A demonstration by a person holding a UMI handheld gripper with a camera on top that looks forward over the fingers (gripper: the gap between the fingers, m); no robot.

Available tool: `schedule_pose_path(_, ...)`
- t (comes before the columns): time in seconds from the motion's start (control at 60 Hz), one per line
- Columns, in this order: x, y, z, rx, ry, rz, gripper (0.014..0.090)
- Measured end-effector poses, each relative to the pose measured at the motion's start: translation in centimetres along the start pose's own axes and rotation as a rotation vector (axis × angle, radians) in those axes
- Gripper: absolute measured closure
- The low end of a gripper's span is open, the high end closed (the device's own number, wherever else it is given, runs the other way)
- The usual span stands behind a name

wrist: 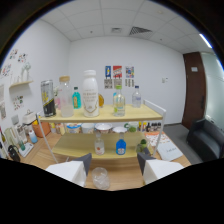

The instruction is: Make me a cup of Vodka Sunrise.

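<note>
My claw (113, 162) is open wide and holds nothing. A clear cup (100, 178) sits on the counter (122, 182) between its two fingers, with gaps on both sides. Beyond stands a shelf (100, 119) with bottles, the big white bottle (90, 94) in the middle.

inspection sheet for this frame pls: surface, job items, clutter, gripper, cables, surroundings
Surface: pale wooden two-tier shelf unit, both tiers loaded.
Job's things: clear glass cup between the fingers, gaps either side. Top tier: tall white bottle, dark can, teal bottle, clear plastic bottles.
Clutter: lower tier holds a blue bottle, white bowls and small items too small to identify.
Gripper: white two-finger gripper open, around the cup, not pressing.
Cables: nothing seen.
Surroundings: white walls, posters, brown door, dark sofa.
</note>
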Motion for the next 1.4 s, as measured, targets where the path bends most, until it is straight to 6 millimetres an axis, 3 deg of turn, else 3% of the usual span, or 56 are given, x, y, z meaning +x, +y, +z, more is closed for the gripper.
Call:
schedule_pose_path(0.2,1.2,-10.7,3.7,0.162,0.012,-0.043,0.0188)
schedule_pose_path(0.283,1.1,-13.4,5.9,0.207,0.001,-0.054,0.0188)
schedule_pose_path(0.367,1.3,-14.5,8.3,0.220,-0.006,-0.057,0.0188)
schedule_pose_path(0.55,2.0,-13.5,13.2,0.156,-0.021,-0.014,0.0301)
schedule_pose_path(0.633,2.0,-12.6,15.0,0.116,-0.028,0.005,0.0449)
schedule_pose_path(0.7,1.7,-12.1,15.5,0.095,-0.050,0.022,0.0527)
schedule_pose_path(0.75,1.3,-11.9,15.7,0.085,-0.071,0.035,0.0667)
schedule_pose_path(0.85,1.4,-11.9,15.8,0.087,-0.058,0.010,0.0679)
schedule_pose_path(0.967,1.3,-12.3,14.9,0.104,-0.069,-0.001,0.0684)
schedule_pose_path(1.167,1.3,-14.1,10.0,0.166,-0.086,-0.002,0.0686)
schedule_pose_path(1.3,1.4,-11.5,7.1,0.164,-0.091,0.012,0.0687)
schedule_pose_path(1.4,1.1,-6.8,6.4,0.127,-0.093,0.002,0.0688)
